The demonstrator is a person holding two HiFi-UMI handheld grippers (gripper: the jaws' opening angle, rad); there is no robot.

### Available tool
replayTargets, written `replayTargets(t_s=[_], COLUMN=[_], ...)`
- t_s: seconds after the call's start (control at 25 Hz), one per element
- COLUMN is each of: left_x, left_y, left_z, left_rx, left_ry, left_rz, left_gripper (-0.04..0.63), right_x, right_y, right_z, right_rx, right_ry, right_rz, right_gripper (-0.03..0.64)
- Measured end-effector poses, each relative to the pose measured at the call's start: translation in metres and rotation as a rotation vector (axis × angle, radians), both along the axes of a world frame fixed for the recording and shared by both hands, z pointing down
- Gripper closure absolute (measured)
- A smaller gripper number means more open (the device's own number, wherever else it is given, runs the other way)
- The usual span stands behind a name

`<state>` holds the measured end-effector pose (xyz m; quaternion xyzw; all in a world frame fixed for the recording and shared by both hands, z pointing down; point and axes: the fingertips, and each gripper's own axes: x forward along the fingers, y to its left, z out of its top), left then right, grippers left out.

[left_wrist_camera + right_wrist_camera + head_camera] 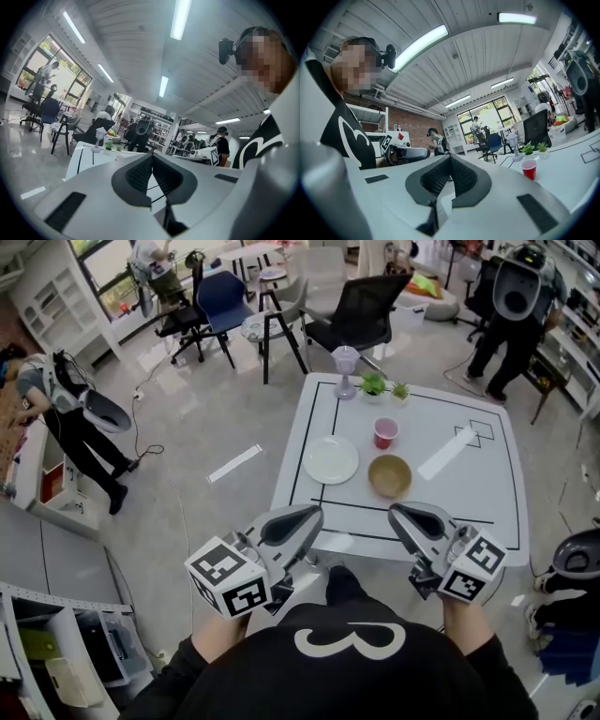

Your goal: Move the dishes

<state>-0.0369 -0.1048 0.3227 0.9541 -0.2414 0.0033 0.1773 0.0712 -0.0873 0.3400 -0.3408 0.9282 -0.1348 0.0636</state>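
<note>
Plainly, left hand-held gripper (314, 513) and right hand-held gripper (396, 512) both clenched, jaws together, nothing between them.

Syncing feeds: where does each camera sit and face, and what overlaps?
Head view: on head, steeply down at table, plate, bowl; shows left gripper, right gripper, shirt.
Left gripper view: on it, level along shut jaws over table; shirt right.
Right gripper view: on it, level along shut jaws; shirt left.
Shared: red cup, head and right gripper views.
</note>
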Motion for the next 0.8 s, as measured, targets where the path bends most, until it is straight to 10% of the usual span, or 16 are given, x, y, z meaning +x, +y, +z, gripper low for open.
replayTargets(t_s=[0.8], left_x=[0.015], left_y=[0.011], left_z=[0.012], left_rx=[-0.007], left_ry=[-0.028], left_rz=[0.042], left_gripper=[0.592], right_x=[0.012], right_y=[0.012], right_z=[0.013], right_rx=[-0.027], right_ry=[0.011], right_rz=[0.04], right_gripper=[0.607])
